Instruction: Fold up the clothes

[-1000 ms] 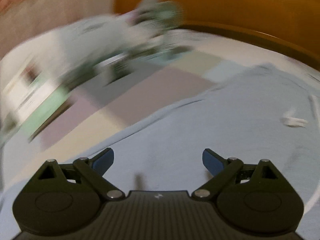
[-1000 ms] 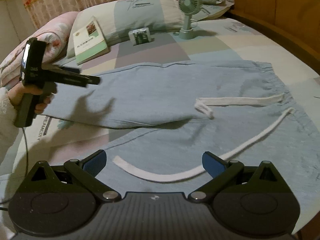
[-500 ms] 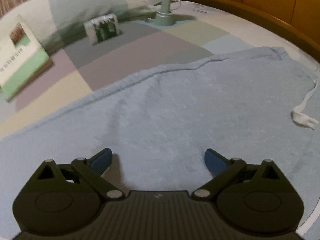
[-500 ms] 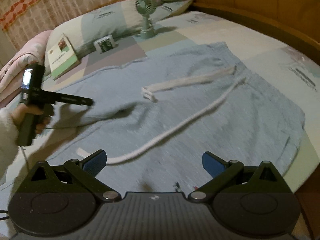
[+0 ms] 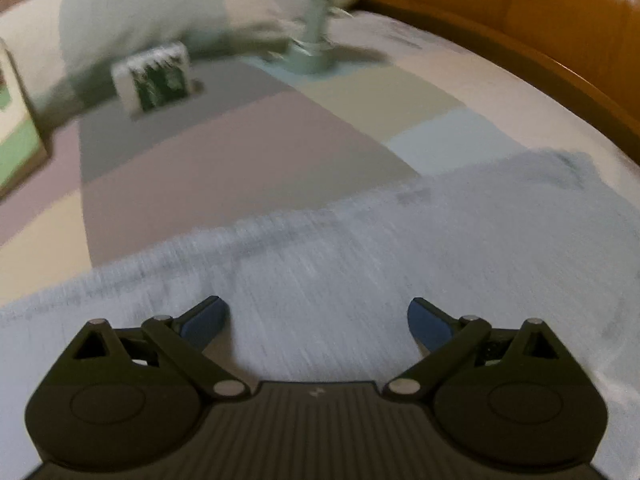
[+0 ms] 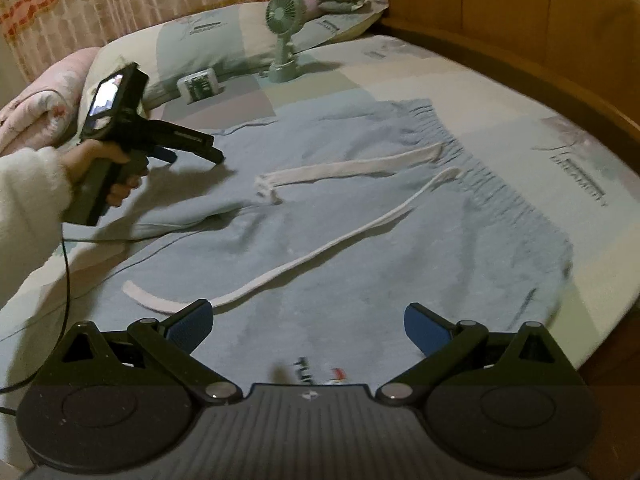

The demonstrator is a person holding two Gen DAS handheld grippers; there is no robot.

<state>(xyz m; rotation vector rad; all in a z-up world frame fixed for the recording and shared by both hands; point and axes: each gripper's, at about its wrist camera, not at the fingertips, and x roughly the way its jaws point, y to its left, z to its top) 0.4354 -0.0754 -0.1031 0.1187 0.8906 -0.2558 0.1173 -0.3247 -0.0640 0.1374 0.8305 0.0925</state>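
Light blue sweatpants (image 6: 360, 240) lie spread on the bed, with the elastic waistband (image 6: 480, 168) at the right and two white drawstrings (image 6: 320, 252) trailing across the fabric. My right gripper (image 6: 307, 312) hovers open over the near part of the pants, nothing between its blue pads. A hand in a white sleeve holds my left gripper (image 6: 218, 156) low over the far, folded-over leg. In the blurred left wrist view, the left gripper (image 5: 316, 308) has its jaws opening over the blue cloth (image 5: 360, 264), with nothing between them.
A green desk fan (image 6: 285, 36), a small box (image 6: 200, 86) and a pillow (image 6: 208, 40) sit at the bed's head. A pink quilt (image 6: 40, 96) lies far left. The wooden bed frame (image 6: 520, 40) curves around the right. A book (image 5: 16, 148) rests left.
The left gripper has moved right along the far leg toward the waist, and its view is blurred. The right gripper has swung toward the waistband side and then held almost still.
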